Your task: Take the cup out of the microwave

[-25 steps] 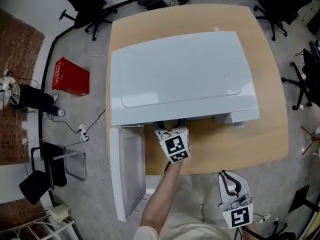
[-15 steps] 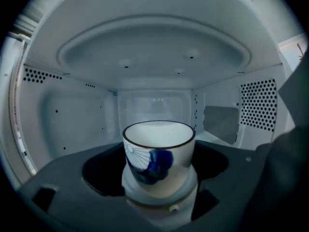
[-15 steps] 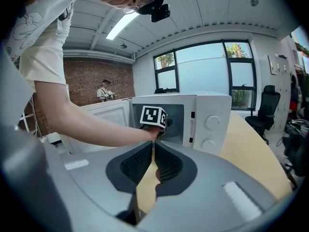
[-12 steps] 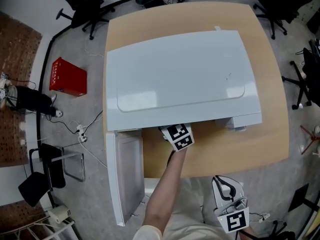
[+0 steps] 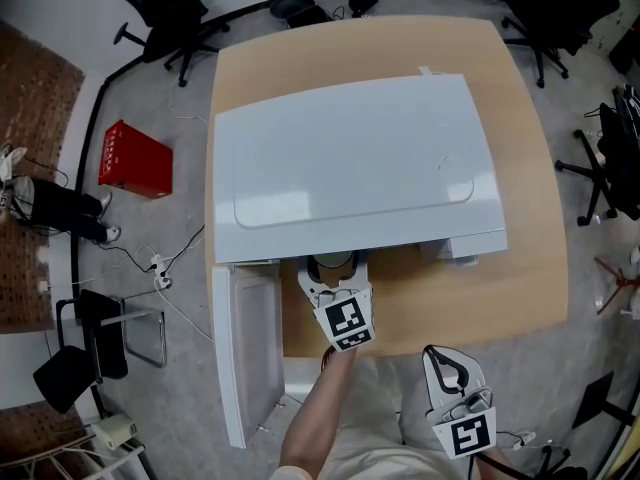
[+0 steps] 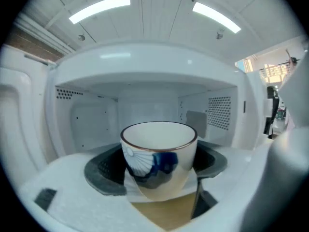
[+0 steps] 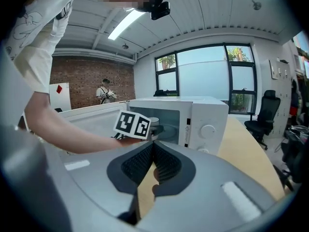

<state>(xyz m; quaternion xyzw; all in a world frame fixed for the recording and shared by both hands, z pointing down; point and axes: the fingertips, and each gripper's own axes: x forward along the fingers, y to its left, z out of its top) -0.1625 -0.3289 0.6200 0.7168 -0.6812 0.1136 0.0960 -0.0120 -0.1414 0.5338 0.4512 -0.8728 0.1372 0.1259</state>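
A white cup [image 5: 333, 265] with a blue pattern and a brown rim sits between the dark pads of my left gripper [image 5: 333, 269], just in front of the mouth of the white microwave [image 5: 350, 158]. In the left gripper view the cup [image 6: 158, 153] fills the centre with the oven cavity [image 6: 145, 110] behind it and tan table under its base. That gripper's [image 6: 157, 173] jaws are closing on the cup's sides. The microwave door [image 5: 245, 348] hangs open at the left. My right gripper [image 5: 447, 363] is shut and empty, low at the table's near edge; its pads [image 7: 164, 166] meet.
The microwave takes up most of the tan table [image 5: 520, 268]. A red box [image 5: 138, 155] and cables lie on the floor at the left. Office chairs [image 5: 160, 8] stand round the far side. In the right gripper view a person [image 7: 105, 92] stands far off by a brick wall.
Half a second ago my left gripper reached into the microwave's mouth; now it has drawn back toward me with the cup between its jaws. The right gripper has hardly moved.
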